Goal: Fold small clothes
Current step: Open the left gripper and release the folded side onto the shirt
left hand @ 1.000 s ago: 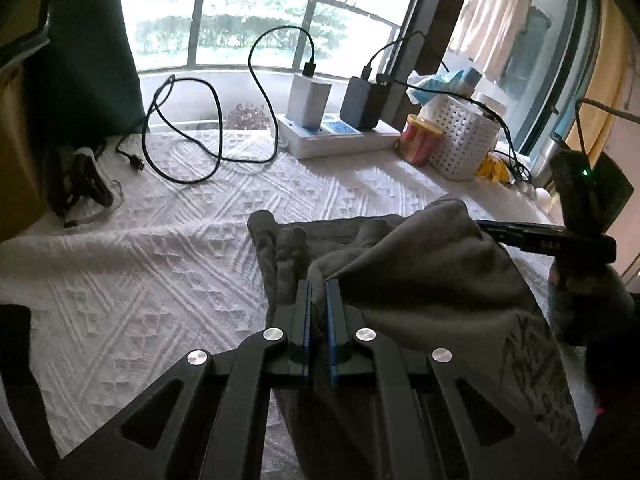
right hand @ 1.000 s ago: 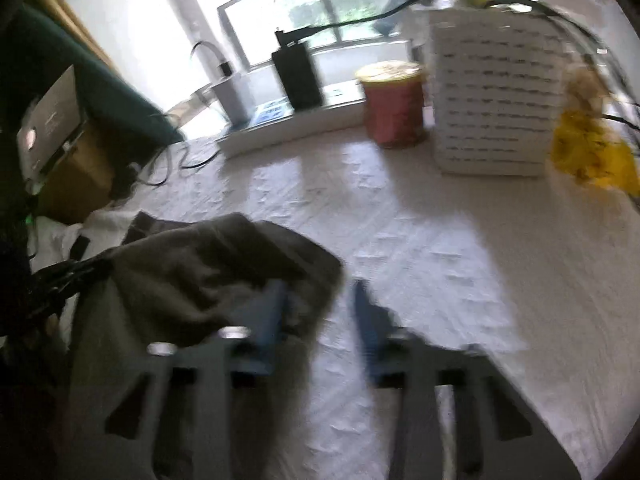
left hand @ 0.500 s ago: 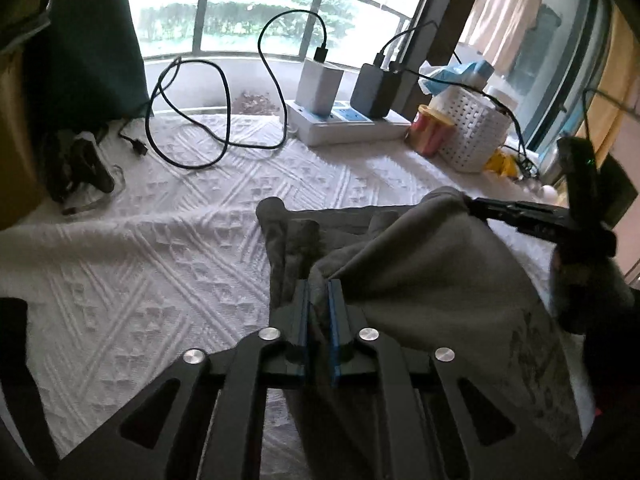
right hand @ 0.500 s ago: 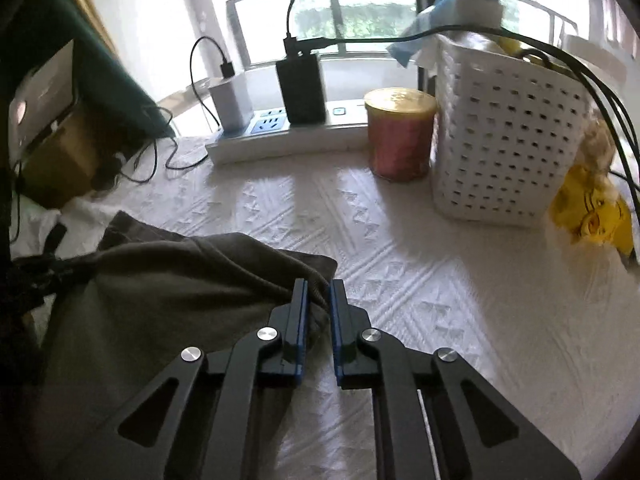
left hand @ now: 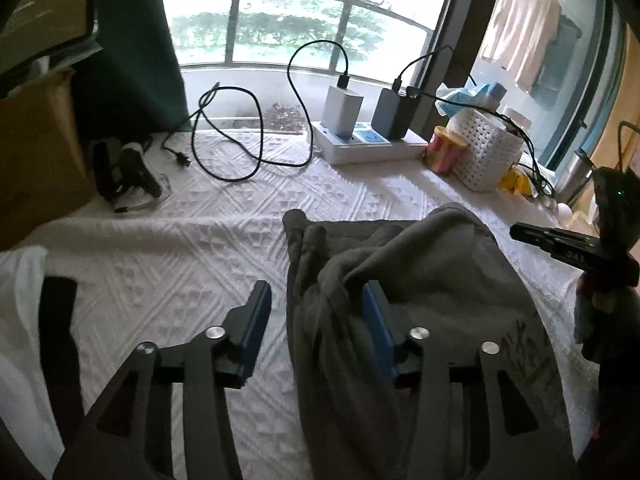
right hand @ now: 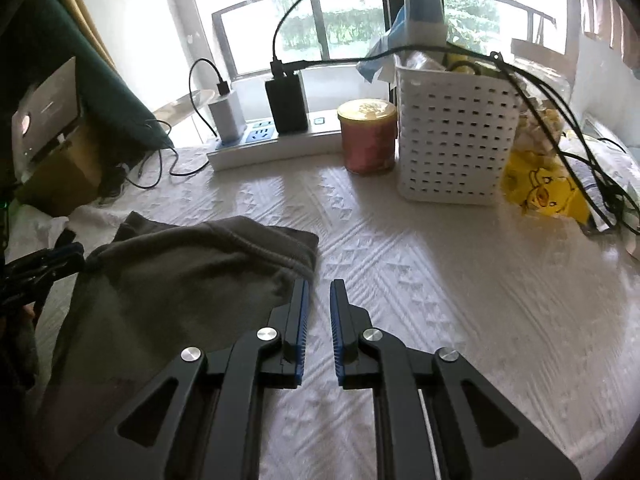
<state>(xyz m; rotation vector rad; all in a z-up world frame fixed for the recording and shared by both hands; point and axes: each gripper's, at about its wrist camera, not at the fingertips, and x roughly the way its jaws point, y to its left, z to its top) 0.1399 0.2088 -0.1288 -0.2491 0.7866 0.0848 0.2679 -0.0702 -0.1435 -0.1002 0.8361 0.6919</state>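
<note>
A grey garment (left hand: 420,304) lies folded over on the white textured cloth (left hand: 200,264). My left gripper (left hand: 316,300) is open wide over its left edge; the fabric drapes against the right finger (left hand: 374,320). In the right wrist view the garment (right hand: 180,280) lies left of my right gripper (right hand: 319,292), whose jaws stand slightly apart with nothing between them, just off the garment's corner. The right gripper also shows in the left wrist view (left hand: 560,244) at the garment's right edge.
A power strip (left hand: 368,144) with chargers and cables, an orange jar (right hand: 366,136), a white basket (right hand: 456,136) and a yellow bag (right hand: 540,196) line the back. A cardboard box (left hand: 36,152) stands at the left. A black strap (left hand: 56,340) lies near left.
My left gripper has opened and let go of the garment's edge. My right gripper has parted slightly and released the corner, which now lies on the cloth.
</note>
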